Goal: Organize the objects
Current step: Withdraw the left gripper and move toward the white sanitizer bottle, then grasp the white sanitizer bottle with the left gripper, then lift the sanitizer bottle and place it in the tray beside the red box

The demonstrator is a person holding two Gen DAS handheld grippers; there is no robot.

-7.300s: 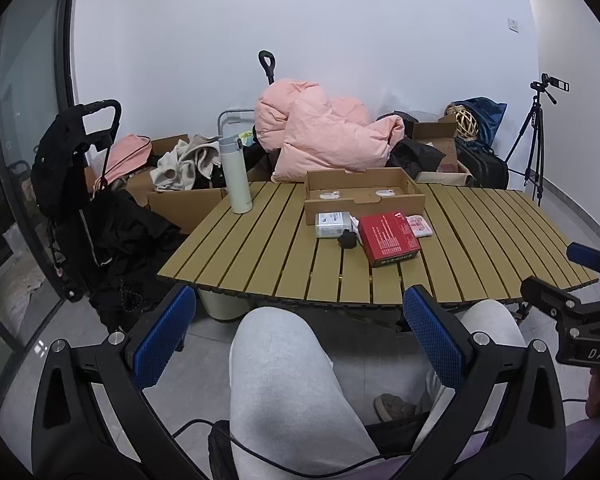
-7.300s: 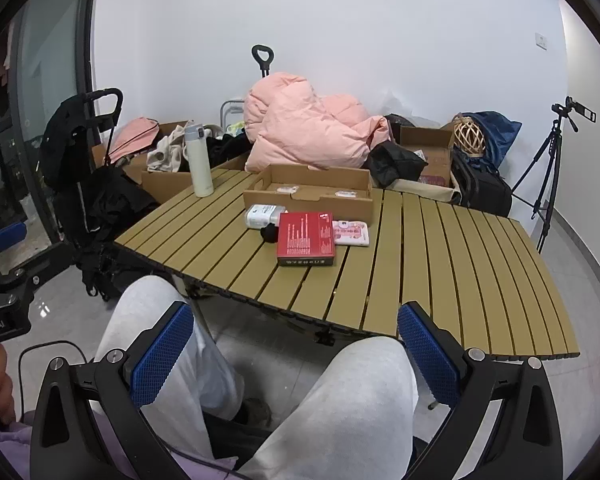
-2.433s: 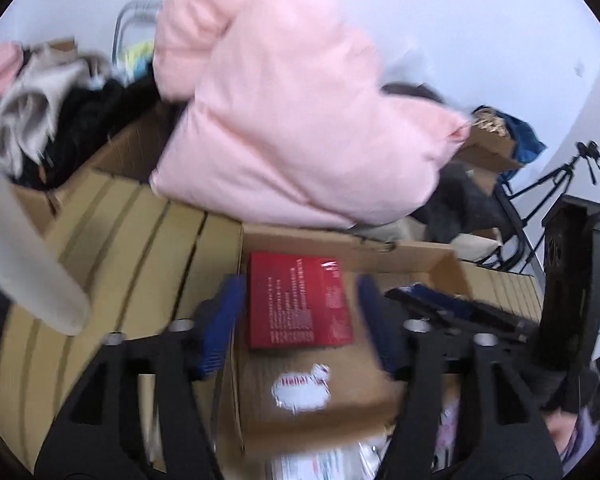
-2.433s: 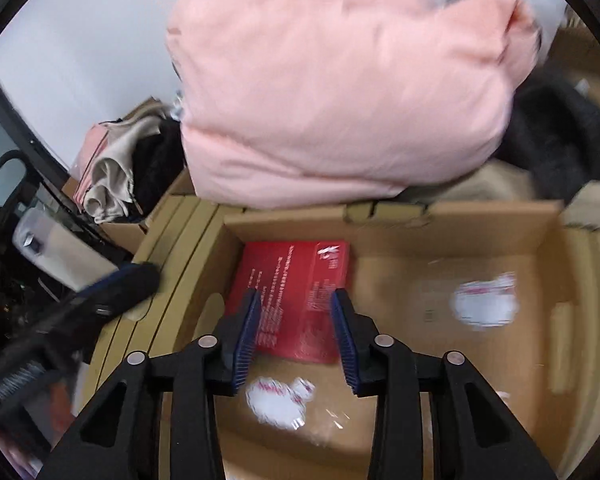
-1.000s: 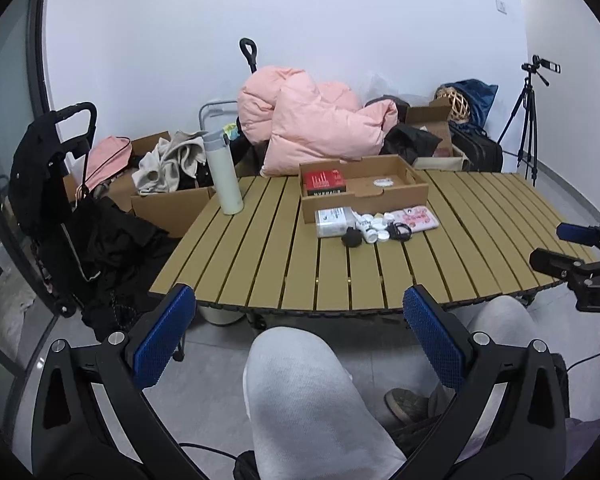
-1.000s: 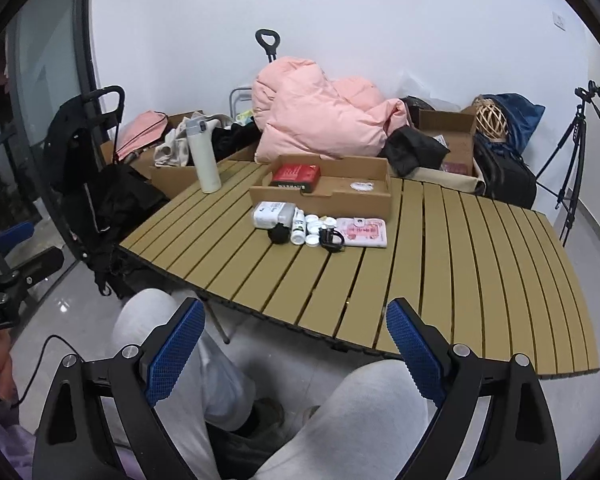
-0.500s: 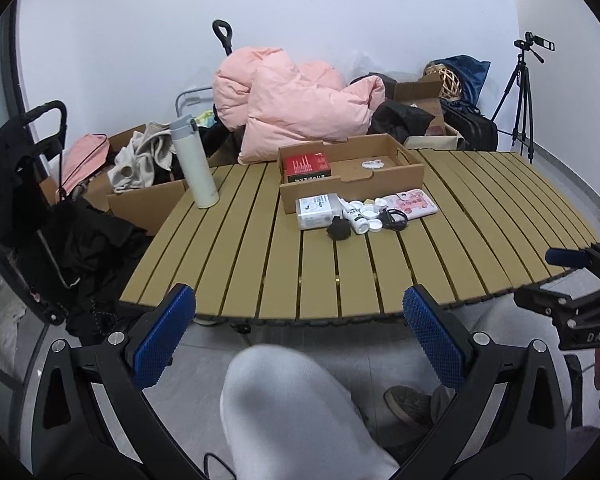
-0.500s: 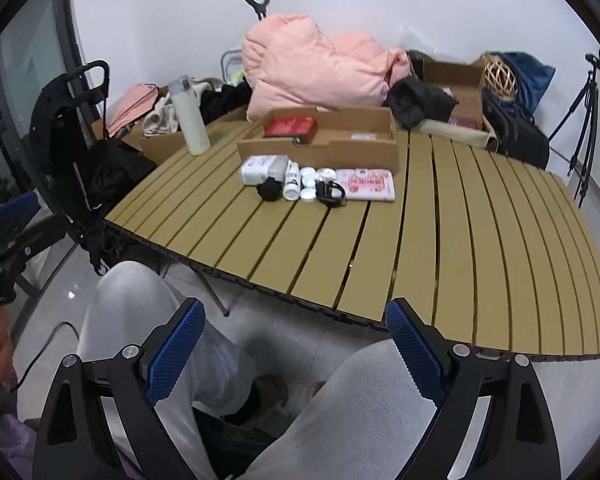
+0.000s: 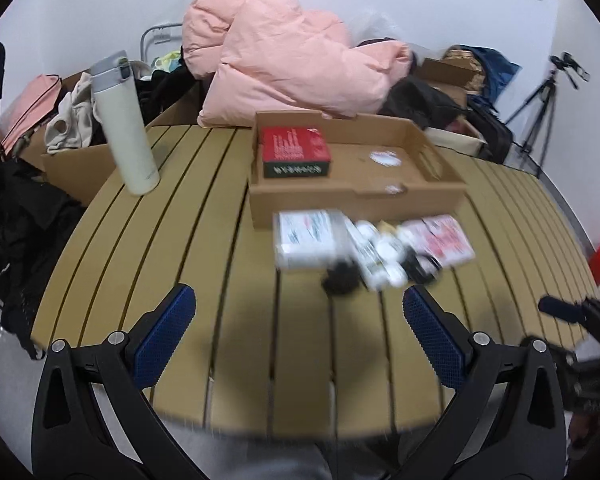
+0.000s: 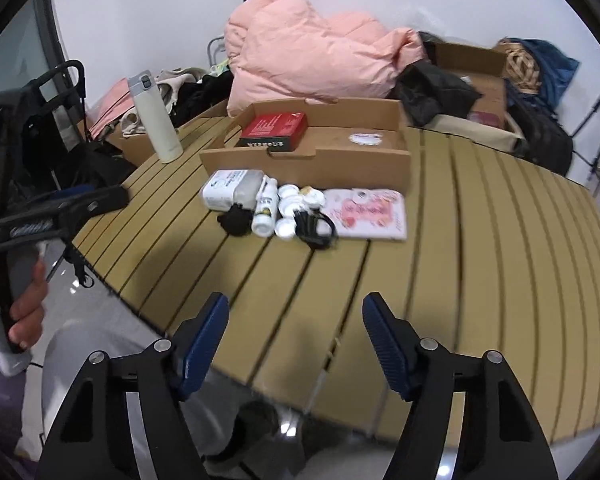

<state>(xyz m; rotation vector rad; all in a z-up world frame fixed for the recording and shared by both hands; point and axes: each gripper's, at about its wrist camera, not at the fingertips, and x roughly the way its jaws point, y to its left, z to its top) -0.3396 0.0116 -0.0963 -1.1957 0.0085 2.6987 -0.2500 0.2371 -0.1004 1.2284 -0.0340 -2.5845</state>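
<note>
Both grippers over near desk (image 10: 480, 280) edge, empty: left gripper (image 9: 299, 334) wide open, right gripper (image 10: 295, 334) open, jaws just been closing. Farther: small items cluster (image 10: 296, 208), pink card (image 10: 370, 214) at right. Behind, tray (image 10: 312, 162) holding red box (image 10: 274, 128) at left.

A slatted tan desk (image 10: 480, 240) fills the middle of both views. On it, at upper centre, sits a shallow cardboard tray (image 10: 312, 160); at upper left a white flask (image 10: 156, 120) stands upright. Just below the tray lie a white packet (image 10: 230, 190), a small white bottle (image 10: 266, 208), round white caps (image 10: 296, 202), a black cord (image 10: 316, 226), a black lump (image 10: 236, 220) and a pink card (image 10: 370, 212), close together
</note>
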